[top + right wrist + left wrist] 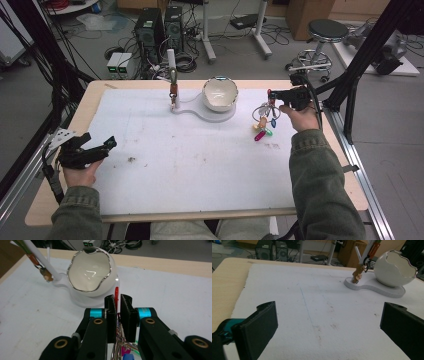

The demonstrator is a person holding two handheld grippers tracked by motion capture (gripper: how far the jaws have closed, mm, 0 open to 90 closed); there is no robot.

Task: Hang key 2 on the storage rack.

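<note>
My right gripper (270,94) is at the far right of the table, shut on a key ring bunch (264,122) that hangs below it with pink, green, blue and orange tags. In the right gripper view the jaws (118,300) pinch a red tab (116,292), and metal rings (117,345) dangle underneath. A white egg-shaped bowl (220,93) on a white base (220,116) stands just left of that gripper, beside a white post (171,60) carrying a hanging brown clip (173,91). My left gripper (107,145) rests at the left edge, open with nothing in it (328,317).
A white foam mat (190,160) covers most of the wooden table (90,100). Black frame posts (360,55) rise at the right and left edges. On the floor beyond the table are computer towers (150,30), cables and a stool (327,31).
</note>
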